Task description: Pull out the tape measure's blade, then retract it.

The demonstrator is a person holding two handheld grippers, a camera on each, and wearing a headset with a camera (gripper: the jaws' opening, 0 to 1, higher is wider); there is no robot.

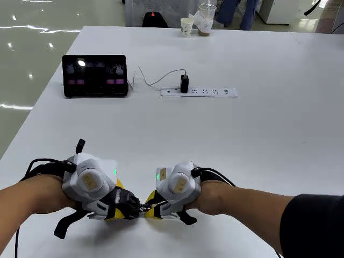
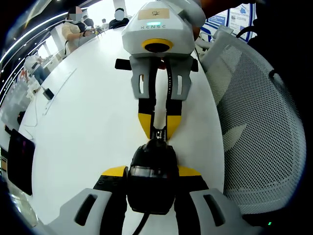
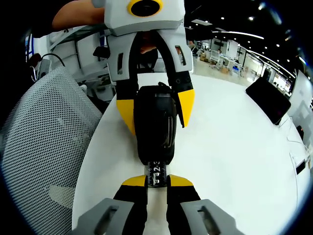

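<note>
Two grippers: nose to nose at 6 o'clock in the head view, low over the plain white counter [image 1: 242, 161].
Left gripper [image 2: 151, 172]: fingers clenched on the black boxy plastic tape measure case [image 2: 151, 196], probably anchoring it against the pull.
Right gripper [image 3: 157, 180]: yellow-tipped fingers pinched on the narrow metal blade [image 3: 157, 169] with printed figures, right at the case mouth.
Blade: barely out; a short stub shows between case and fingers.
Stage: likely the very start of the draw.
Next: hands should part in one straight line, so the blade does not kink.
Bystanders: black rectangular tablet [image 1: 95, 75] at 10 o'clock, white power strip [image 1: 199, 92] at 12, well apart.
</note>
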